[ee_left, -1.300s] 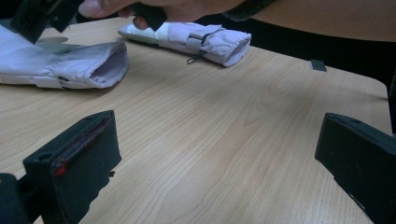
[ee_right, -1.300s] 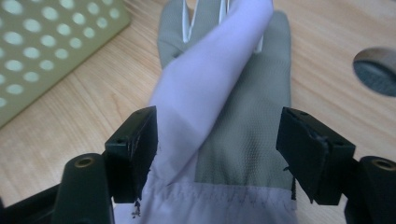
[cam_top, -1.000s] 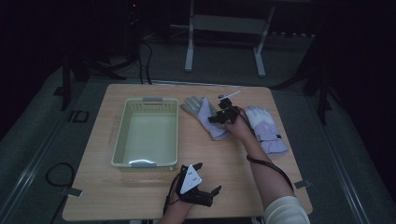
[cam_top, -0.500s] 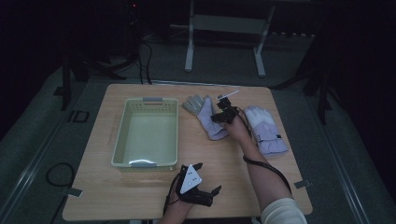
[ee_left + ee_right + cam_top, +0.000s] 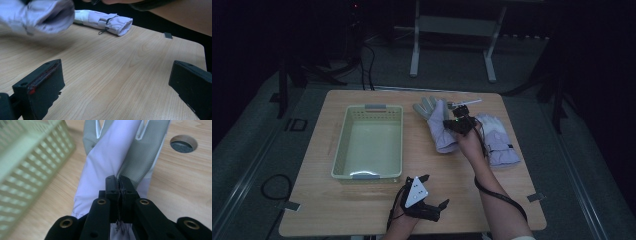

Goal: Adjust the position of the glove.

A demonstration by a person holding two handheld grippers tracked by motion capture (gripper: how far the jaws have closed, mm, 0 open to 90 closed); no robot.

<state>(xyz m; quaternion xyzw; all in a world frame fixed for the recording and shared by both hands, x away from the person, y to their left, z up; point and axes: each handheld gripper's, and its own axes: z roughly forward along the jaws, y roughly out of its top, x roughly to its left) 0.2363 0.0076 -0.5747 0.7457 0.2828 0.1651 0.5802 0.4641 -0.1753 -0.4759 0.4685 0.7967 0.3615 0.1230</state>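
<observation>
since a second ago the near glove (image 5: 439,125) has shifted slightly toward the basket (image 5: 368,141) with the right hand-held gripper (image 5: 458,123) clamped on it, jaws pinched tight on its fabric; the second glove (image 5: 497,139) lies just right of that hand on the table (image 5: 462,195). the left hand-held gripper (image 5: 424,197) rests wide open and empty near the front edge. the step looks like carrying the glove to the basket; next comes a lift clear of the table and over the rim.

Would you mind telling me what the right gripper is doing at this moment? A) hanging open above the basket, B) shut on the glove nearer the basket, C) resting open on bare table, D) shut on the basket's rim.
B: in the right gripper view the right gripper has its jaws pressed together on fabric of the glove lying beside the basket.
</observation>
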